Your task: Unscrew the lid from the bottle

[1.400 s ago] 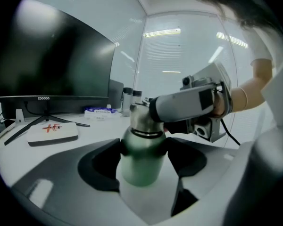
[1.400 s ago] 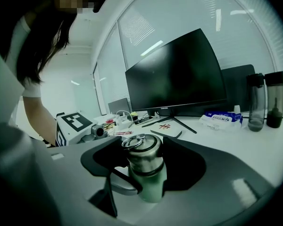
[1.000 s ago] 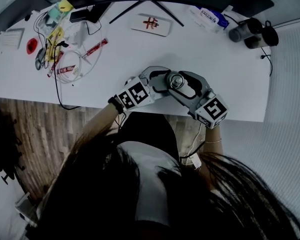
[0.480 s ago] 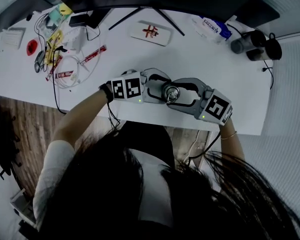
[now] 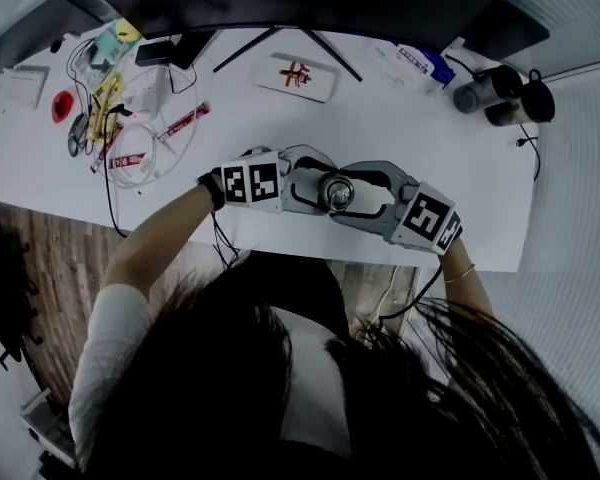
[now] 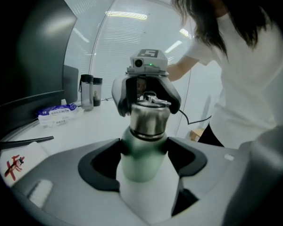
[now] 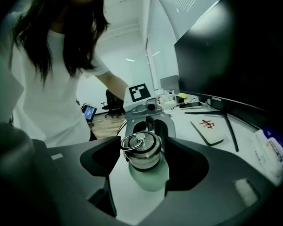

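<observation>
1. At the far left of the counter (image 5: 430, 118) the cables (image 5: 130, 138) lie as they did a second ago, well apart from the work.
2. The left gripper (image 6: 144, 149) has swung. A second ago it reached in on a slant by the near edge. Now it lies level, pointing right, with its marker cube (image 5: 252, 181) squared up. Its fingers (image 6: 101, 161) are closed on the pale green body of the bottle (image 6: 140, 159), one pad on each side and no gap showing.
3. The bottle is held up between the two grippers, above the near part of the counter and a little farther from the edge than a second ago. Over the last half second it has barely shifted. The steel lid (image 6: 148, 114) still sits down on the neck, with only a thin dark seam under it. Its ring (image 7: 132, 140) lies tilted on top.
4. The right gripper (image 7: 144, 159) has also come level and points left, straight at the other one. Its fingers (image 7: 184, 161) clasp the lid from both sides, reaching down to the green shoulder.
5. My reading is that the lining-up is done and both holds are set: body fixed on the left, lid caught on the right. The lid does not look raised, so the unscrewing is at its start or barely begun. I cannot tell whether it has turned at all. The next move would need one wrist to roll against the other without either grip slipping on the smooth metal.
</observation>
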A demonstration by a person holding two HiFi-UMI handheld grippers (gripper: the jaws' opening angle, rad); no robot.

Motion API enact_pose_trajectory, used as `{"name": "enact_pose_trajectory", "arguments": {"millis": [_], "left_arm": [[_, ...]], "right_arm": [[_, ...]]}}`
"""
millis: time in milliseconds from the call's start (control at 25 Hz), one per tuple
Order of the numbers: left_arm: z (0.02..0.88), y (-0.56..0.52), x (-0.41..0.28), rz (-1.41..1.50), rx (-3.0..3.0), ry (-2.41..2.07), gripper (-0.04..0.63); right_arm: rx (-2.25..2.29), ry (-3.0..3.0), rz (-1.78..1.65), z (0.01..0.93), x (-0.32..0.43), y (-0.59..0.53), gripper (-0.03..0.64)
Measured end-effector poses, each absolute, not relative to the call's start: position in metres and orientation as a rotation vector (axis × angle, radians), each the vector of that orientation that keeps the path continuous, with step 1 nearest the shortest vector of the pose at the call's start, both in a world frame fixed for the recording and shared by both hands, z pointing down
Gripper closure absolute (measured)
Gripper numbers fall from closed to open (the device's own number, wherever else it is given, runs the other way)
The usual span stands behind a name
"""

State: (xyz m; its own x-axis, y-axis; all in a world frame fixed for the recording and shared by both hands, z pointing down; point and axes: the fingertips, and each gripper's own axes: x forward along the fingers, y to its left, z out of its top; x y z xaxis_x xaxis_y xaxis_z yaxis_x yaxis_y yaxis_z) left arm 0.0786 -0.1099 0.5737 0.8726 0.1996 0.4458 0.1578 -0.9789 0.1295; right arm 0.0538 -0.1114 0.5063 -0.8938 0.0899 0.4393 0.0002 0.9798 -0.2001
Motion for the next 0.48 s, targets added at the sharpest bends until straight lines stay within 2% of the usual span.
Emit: {"name": "enact_pose_trajectory", "arguments": {"millis": [240,480], "left_arm": [[0.574,-0.109,0.076,0.645,2.952,0.064,0.236],[0.573,-0.109,0.074,0.579,2.924,-0.219,0.236]], "right_arm": [[0.598,-2.781,0.52,0.477,0.074,-0.121,0.333],[1.272,-2.653,0.677,0.482,0.083,-0.117,0.334]]}}
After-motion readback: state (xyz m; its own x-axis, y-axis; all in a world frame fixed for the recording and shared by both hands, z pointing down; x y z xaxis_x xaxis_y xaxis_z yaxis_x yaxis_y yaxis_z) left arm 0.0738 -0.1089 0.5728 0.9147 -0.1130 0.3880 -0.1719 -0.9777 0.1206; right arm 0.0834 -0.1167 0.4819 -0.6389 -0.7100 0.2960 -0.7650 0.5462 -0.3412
